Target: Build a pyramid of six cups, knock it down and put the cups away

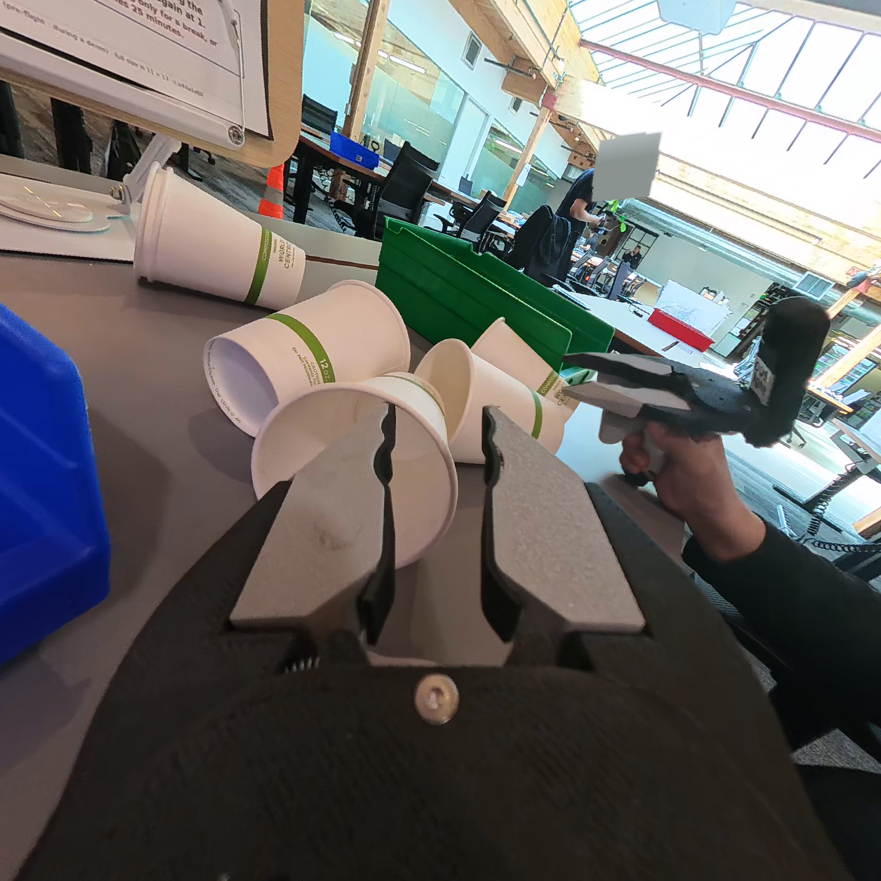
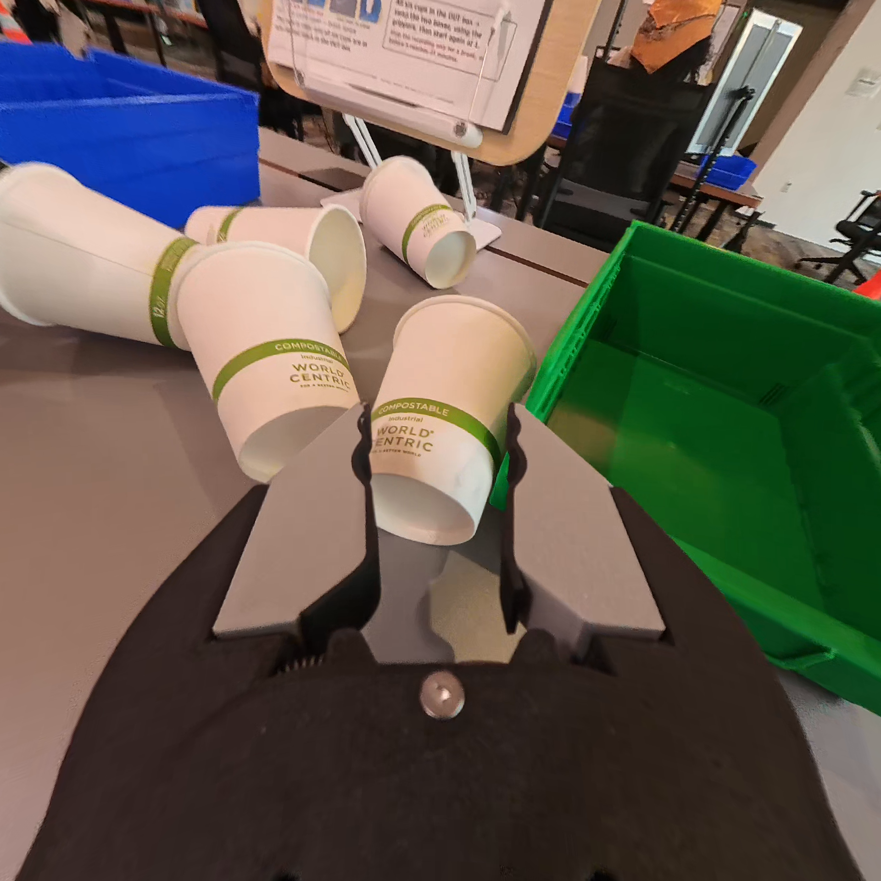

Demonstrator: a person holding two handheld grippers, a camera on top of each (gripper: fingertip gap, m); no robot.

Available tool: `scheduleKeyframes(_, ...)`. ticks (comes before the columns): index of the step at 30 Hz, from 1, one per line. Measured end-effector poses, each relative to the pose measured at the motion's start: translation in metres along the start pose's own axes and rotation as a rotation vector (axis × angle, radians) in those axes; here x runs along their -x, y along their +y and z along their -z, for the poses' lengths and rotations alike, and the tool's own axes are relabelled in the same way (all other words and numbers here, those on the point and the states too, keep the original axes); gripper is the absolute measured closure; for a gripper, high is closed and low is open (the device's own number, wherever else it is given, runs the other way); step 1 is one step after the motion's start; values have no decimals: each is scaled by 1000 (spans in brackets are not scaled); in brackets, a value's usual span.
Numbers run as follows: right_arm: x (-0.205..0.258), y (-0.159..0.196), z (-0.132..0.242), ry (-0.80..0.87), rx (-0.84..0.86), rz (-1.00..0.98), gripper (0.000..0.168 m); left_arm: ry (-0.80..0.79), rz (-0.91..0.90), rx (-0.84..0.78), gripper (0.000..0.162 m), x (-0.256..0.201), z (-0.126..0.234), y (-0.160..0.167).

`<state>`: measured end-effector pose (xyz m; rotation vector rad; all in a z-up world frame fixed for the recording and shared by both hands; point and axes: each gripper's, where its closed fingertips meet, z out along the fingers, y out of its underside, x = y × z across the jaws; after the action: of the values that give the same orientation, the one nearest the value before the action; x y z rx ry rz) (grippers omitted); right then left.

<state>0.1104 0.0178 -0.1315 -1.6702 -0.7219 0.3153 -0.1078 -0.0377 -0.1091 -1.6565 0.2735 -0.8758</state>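
Note:
Several white paper cups with a green band lie on their sides on the grey table (image 2: 95, 476). My left gripper (image 1: 438, 414) is open at the mouth of the nearest cup (image 1: 333, 429); the cup's right rim sits between the jaws. My right gripper (image 2: 438, 414) is open around the base end of another cup (image 2: 448, 381) that lies beside the green bin (image 2: 715, 429). The right gripper also shows in the left wrist view (image 1: 569, 376), held by a hand, at the cup next to the bin (image 1: 519, 353).
The green bin (image 1: 453, 295) is empty, at the right. A blue bin (image 1: 38, 476) stands at the left, also in the right wrist view (image 2: 119, 124). A sign board on a white stand (image 2: 405, 62) is behind the cups. A person stands far back in the room. The left gripper's tips are roughly 25 cm from the right gripper's.

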Motion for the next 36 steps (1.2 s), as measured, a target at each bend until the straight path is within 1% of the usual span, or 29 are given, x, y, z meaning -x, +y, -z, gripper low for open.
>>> scheduleKeyframes(1,0,3,-1,14,25,25,115,0,0,0,129,0,0,0)
scheduleKeyframes(4,2,13,-5,54,99,101,115,-1,-4,-1,129,0,0,0)
scheduleKeyframes(10,7,25,-10,59,181,147,110,2,-1,1,129,0,0,0)
scheduleKeyframes(15,8,30,-12,96,218,220,106,2,0,1,129,0,0,0)
scheduleKeyframes(19,11,26,-11,67,194,207,106,1,1,1,129,0,0,0)
scheduleKeyframes(29,5,1,1,-7,25,26,108,2,4,2,129,0,0,0)
scheduleKeyframes(32,3,-6,6,-6,-19,7,109,2,5,3,129,0,0,0)
scheduleKeyframes(36,3,-9,8,0,-36,21,110,3,8,3,129,1,0,0)
